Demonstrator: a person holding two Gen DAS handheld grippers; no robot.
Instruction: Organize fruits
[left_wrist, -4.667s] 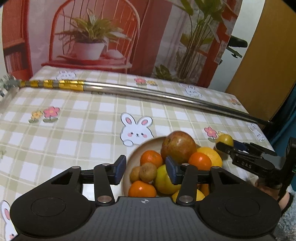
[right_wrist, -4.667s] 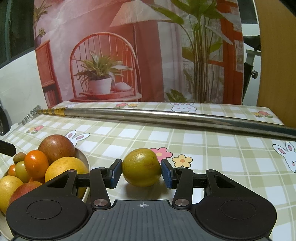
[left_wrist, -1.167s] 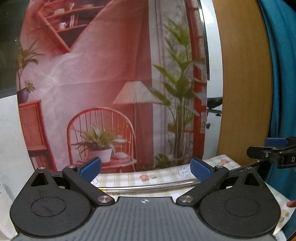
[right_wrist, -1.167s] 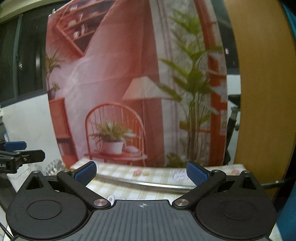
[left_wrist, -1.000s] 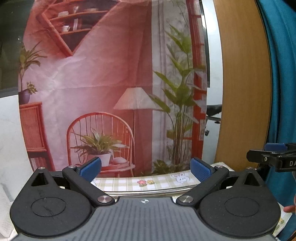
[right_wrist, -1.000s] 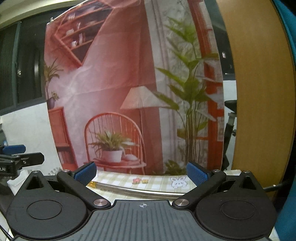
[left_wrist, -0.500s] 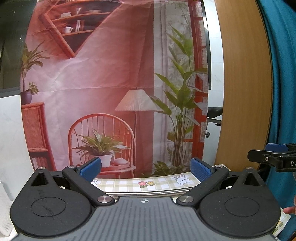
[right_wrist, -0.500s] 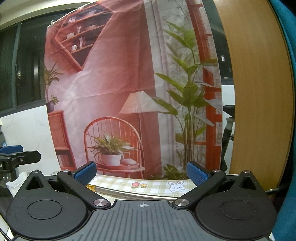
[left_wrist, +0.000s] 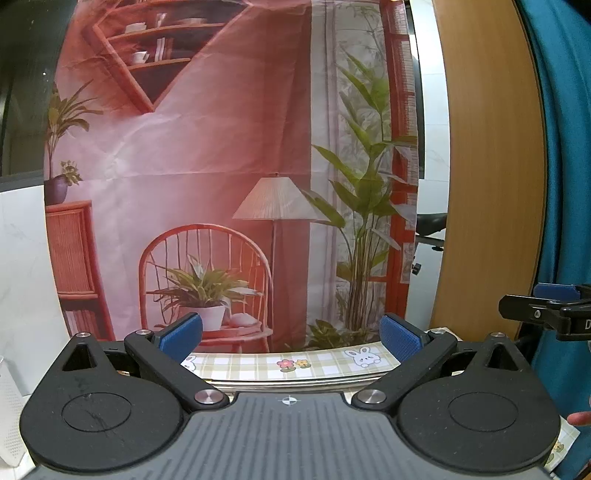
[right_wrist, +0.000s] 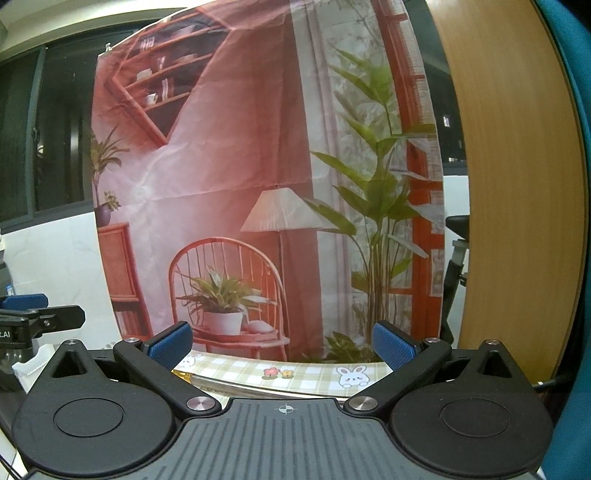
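Note:
No fruit and no bowl shows in either view; both cameras are raised and face the backdrop. My left gripper (left_wrist: 291, 336) is open, its blue pads wide apart with nothing between them. My right gripper (right_wrist: 282, 341) is likewise open and empty. The right gripper's tip (left_wrist: 546, 310) shows at the right edge of the left wrist view, and the left gripper's tip (right_wrist: 40, 317) at the left edge of the right wrist view. Only the far strip of the checked tablecloth (left_wrist: 295, 363) (right_wrist: 295, 373) is visible below the pads.
A metal pole (left_wrist: 295, 382) (right_wrist: 243, 387) lies across the far part of the table. Behind it hangs a printed backdrop (left_wrist: 221, 184) with a chair, lamp and plants. A wooden panel (left_wrist: 491, 184) and teal curtain (left_wrist: 569, 184) stand at the right. A fingertip (left_wrist: 580, 419) shows at the right.
Since 4.7 s ago both grippers lifted off the table and opened wide; the right one let go of the yellow-green fruit. Over the last second the views tilted up slightly more.

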